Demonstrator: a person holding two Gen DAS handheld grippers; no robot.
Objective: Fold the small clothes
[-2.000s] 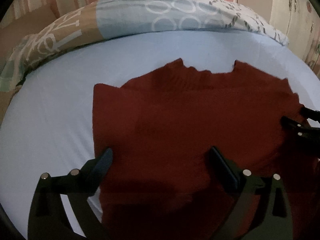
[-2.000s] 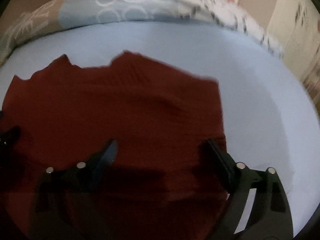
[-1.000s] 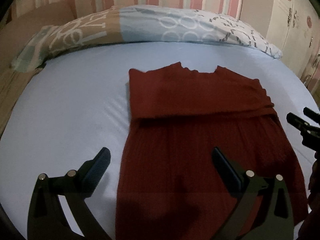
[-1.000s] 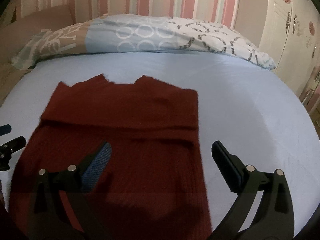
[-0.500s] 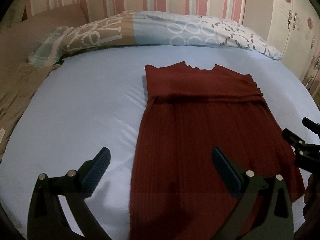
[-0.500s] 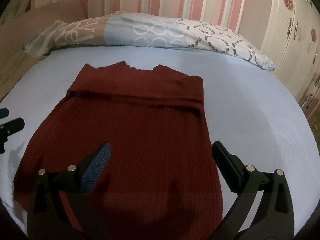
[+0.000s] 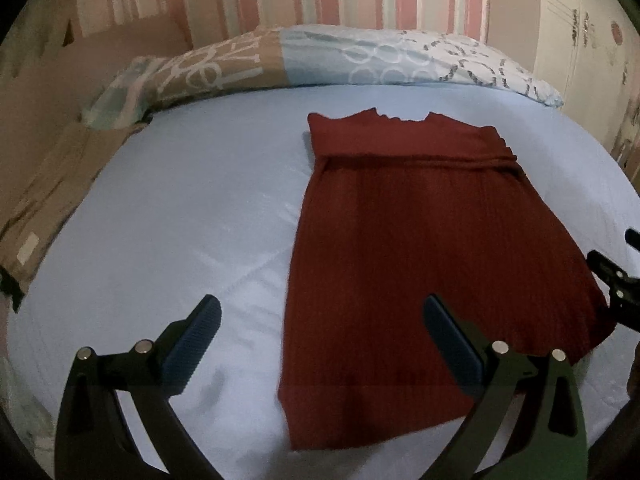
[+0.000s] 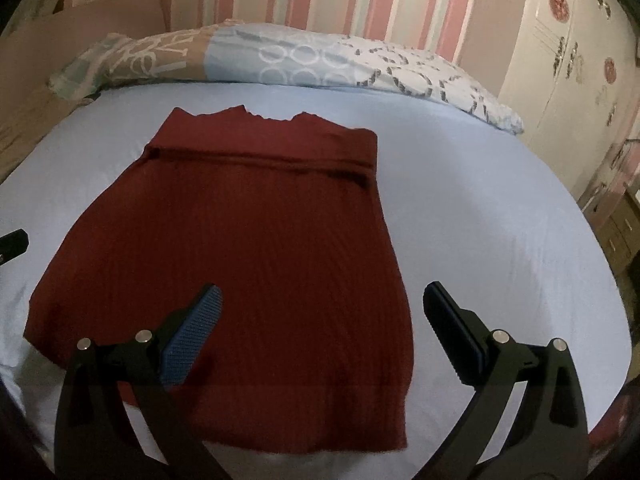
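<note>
A dark red ribbed knit garment lies flat on the pale blue bed sheet, its far end folded over in a band below the neckline. It also shows in the right wrist view. My left gripper is open and empty above the garment's near left corner. My right gripper is open and empty above its near right corner. The right gripper's fingers show at the left wrist view's right edge. A left gripper finger shows at the right wrist view's left edge.
A long patterned pillow lies along the head of the bed, also seen in the right wrist view. A striped wall stands behind it. A white wardrobe stands to the right. A tan blanket lies at the left.
Both grippers have pulled back and up from the garment, both open and empty. The whole garment now shows, with its far end folded over.
</note>
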